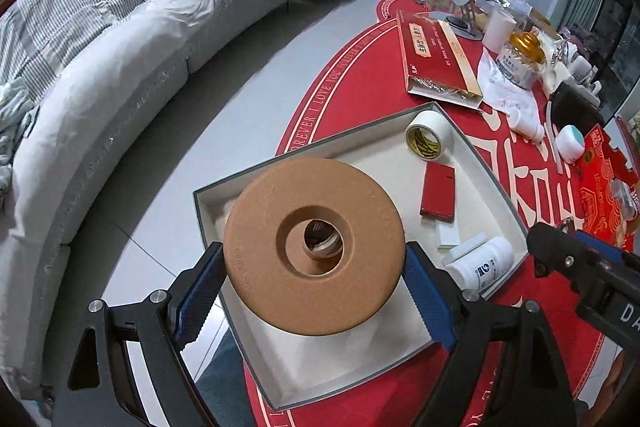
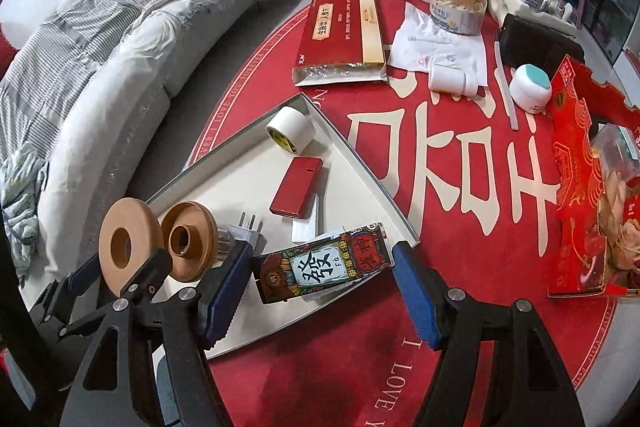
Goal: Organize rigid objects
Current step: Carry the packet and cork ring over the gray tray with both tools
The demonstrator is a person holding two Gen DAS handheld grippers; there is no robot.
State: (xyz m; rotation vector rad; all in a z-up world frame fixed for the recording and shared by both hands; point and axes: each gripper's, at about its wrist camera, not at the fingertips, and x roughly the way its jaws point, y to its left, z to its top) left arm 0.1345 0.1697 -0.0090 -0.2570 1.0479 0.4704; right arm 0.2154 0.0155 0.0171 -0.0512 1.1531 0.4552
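Left gripper (image 1: pixel 314 285) pinched a tan cork-like spool (image 1: pixel 314 247) over the shallow white tray (image 1: pixel 496 179), bore facing the camera. Ahead-right lay white tape roll (image 1: pixel 428 137), flat red case (image 1: pixel 438 195), white bottle (image 1: pixel 482 263). Right gripper (image 2: pixel 320 297) clamped a patterned card box (image 2: pixel 324 263), long axis spanning the fingers, above the tray's near edge.

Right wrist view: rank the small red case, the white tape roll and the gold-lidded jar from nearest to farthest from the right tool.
From the right tool:
1. Small red case, just ahead, lying flat in the tray.
2. White tape roll, farther back in the tray's far corner.
3. Gold-lidded jar, far back on the red cloth, to the right.
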